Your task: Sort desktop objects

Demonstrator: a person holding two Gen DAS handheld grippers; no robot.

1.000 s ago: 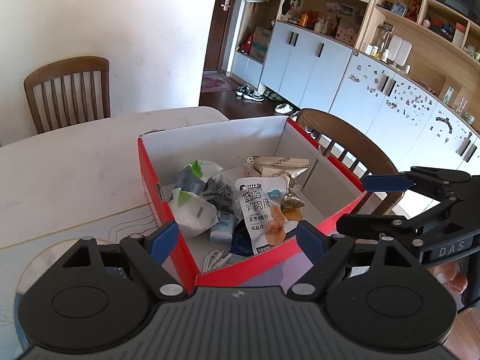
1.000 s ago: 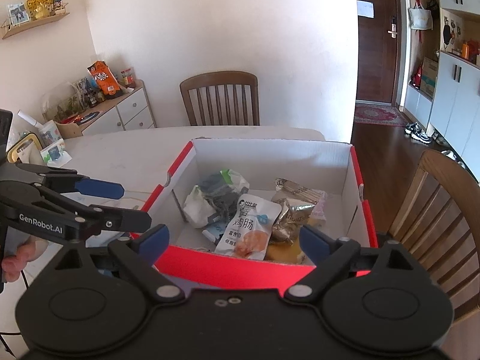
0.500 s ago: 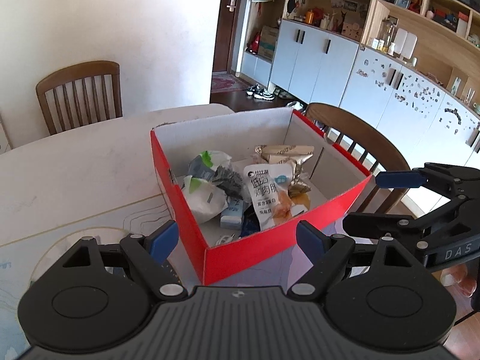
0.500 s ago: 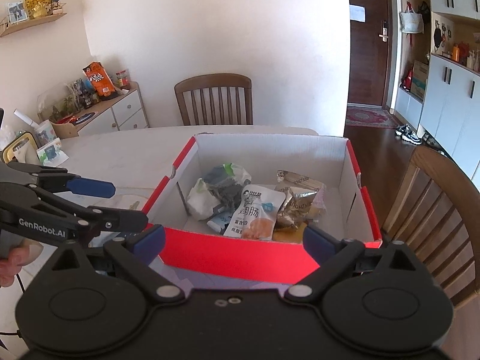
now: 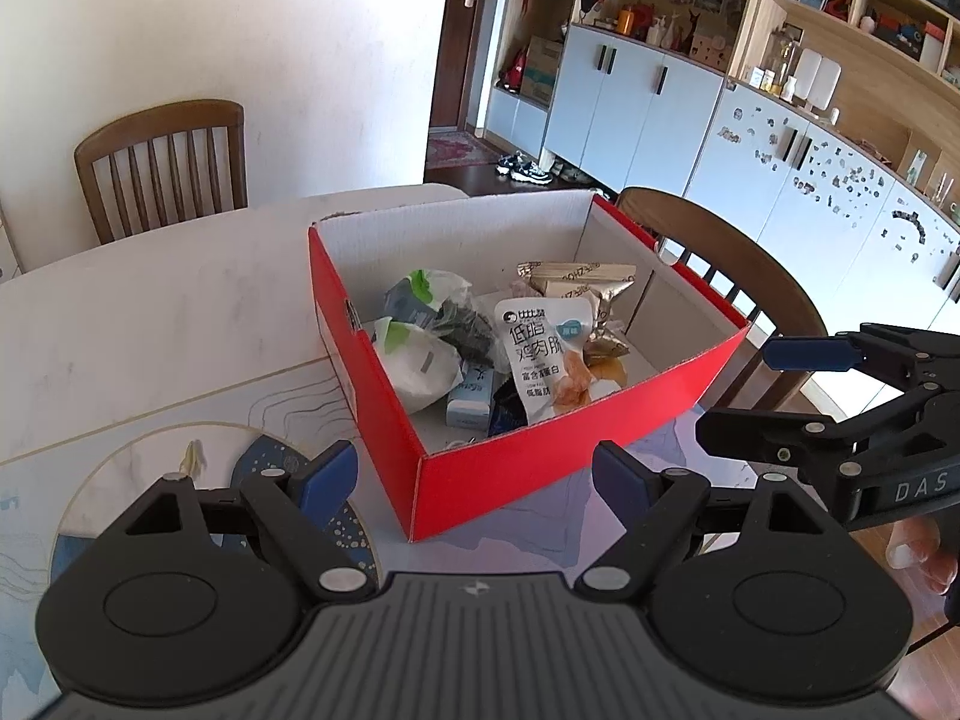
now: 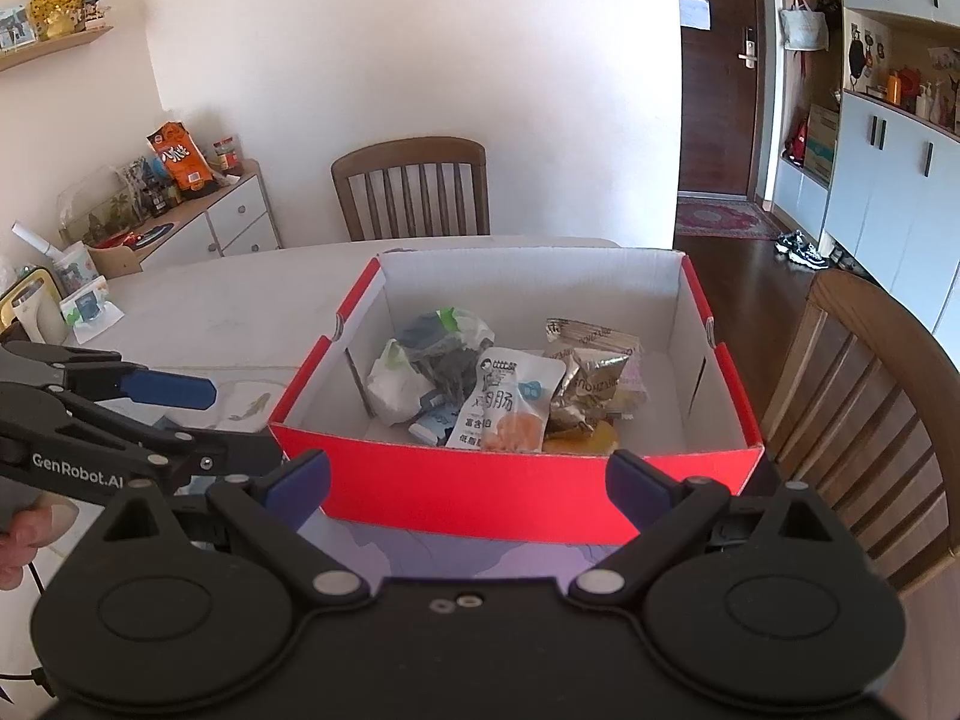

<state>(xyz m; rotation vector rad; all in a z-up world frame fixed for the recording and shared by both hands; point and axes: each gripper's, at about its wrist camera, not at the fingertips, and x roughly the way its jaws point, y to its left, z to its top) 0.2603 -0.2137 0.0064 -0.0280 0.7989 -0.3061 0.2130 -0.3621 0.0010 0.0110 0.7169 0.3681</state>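
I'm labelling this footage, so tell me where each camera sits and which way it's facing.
Left wrist view: sits on the left tongs, looking forward and down at a corner of the red box on the table; the right tongs and some fingers show at its right edge.
Right wrist view: sits on the right tongs, facing the box's long side; the left tongs and a hand show at left.
Shared: the box, its snack packets, the table and the far wooden chair.
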